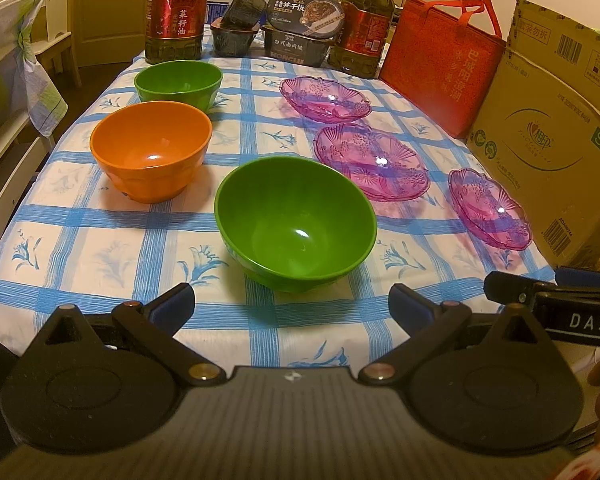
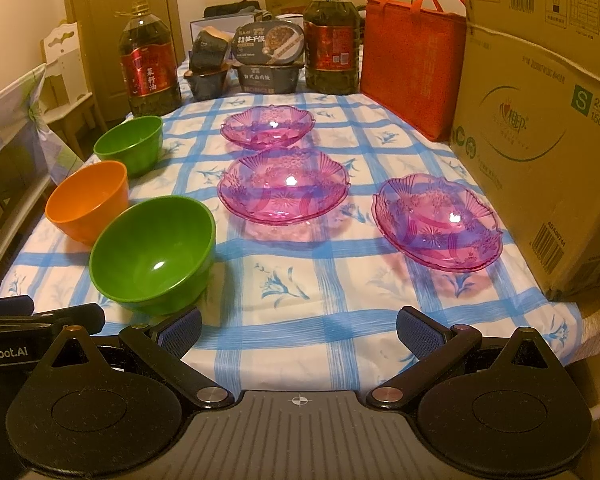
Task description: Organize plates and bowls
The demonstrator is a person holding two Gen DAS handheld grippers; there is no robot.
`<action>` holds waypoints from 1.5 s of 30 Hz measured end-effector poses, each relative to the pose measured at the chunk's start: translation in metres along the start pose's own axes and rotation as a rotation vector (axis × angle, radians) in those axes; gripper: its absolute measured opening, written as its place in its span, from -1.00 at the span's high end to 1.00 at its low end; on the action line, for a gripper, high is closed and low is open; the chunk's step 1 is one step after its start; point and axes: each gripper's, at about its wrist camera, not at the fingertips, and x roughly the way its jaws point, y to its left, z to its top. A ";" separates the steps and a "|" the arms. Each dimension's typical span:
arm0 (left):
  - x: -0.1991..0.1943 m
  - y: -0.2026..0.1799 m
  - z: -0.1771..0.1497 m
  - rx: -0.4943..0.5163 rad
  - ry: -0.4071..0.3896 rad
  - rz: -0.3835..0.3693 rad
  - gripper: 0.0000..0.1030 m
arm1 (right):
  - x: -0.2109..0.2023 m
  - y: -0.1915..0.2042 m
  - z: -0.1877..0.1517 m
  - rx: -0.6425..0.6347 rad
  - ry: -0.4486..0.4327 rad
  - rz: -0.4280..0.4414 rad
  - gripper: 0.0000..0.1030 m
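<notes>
On the blue-checked tablecloth (image 1: 80, 248) stand a near green bowl (image 1: 296, 220) (image 2: 152, 254), an orange bowl (image 1: 150, 150) (image 2: 86, 202) and a far green bowl (image 1: 179, 82) (image 2: 129, 144). Three pink glass plates lie to the right: far (image 1: 326, 98) (image 2: 267, 126), middle (image 1: 370, 160) (image 2: 282, 184), and near right (image 1: 490, 208) (image 2: 438, 220). My left gripper (image 1: 292, 304) is open and empty, just short of the near green bowl. My right gripper (image 2: 299, 330) is open and empty over the table's near edge, level with the left gripper.
Two oil bottles (image 1: 176, 8) (image 1: 362, 28), stacked food boxes (image 1: 300, 28), a red bag (image 1: 440, 64) and a large cardboard box (image 1: 552, 136) line the far end and right side. A chair (image 1: 16, 60) stands at the left.
</notes>
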 end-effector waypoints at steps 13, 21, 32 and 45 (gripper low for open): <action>0.002 -0.001 -0.003 -0.001 0.004 -0.002 -0.98 | 0.000 0.000 0.000 0.000 -0.001 0.000 -0.99; 0.002 -0.002 -0.003 -0.001 0.006 -0.004 -0.98 | -0.001 0.000 0.000 0.001 -0.004 0.000 -0.99; 0.001 -0.004 -0.001 -0.002 0.008 -0.006 -0.98 | 0.000 -0.001 0.000 0.002 -0.005 0.001 -0.99; 0.002 -0.006 0.002 -0.011 0.012 -0.007 -0.98 | 0.000 -0.001 -0.001 0.013 -0.001 0.001 -0.99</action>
